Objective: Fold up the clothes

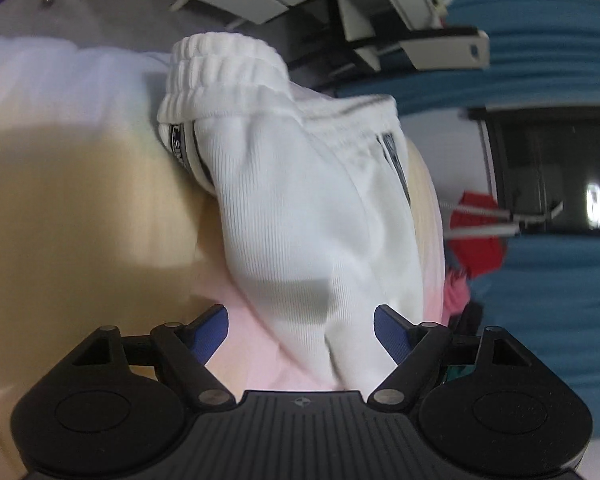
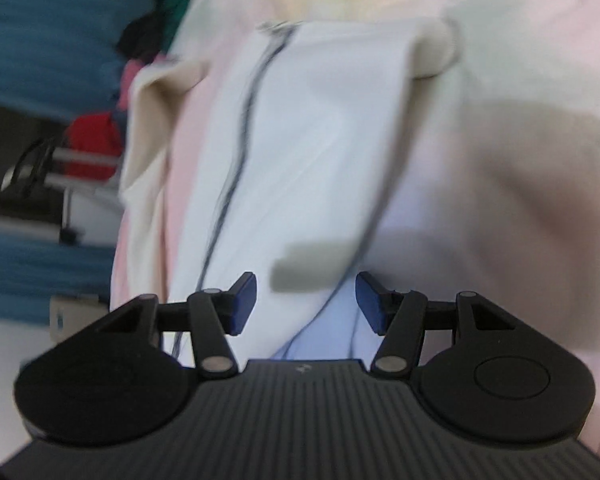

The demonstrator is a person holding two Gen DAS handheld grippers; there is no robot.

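White ribbed trousers (image 1: 300, 216), elastic waistband away from the camera, spread on pastel bedding (image 1: 80, 200). Left gripper (image 1: 301, 330) spread wide over the near end, clamping nothing. Right gripper (image 2: 306, 300) likewise parted above blurred white cloth, dark seam running lengthwise.

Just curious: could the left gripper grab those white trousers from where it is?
Probably yes. The left gripper has its jaws open, the white trousers already lie between them, and nothing blocks the way.
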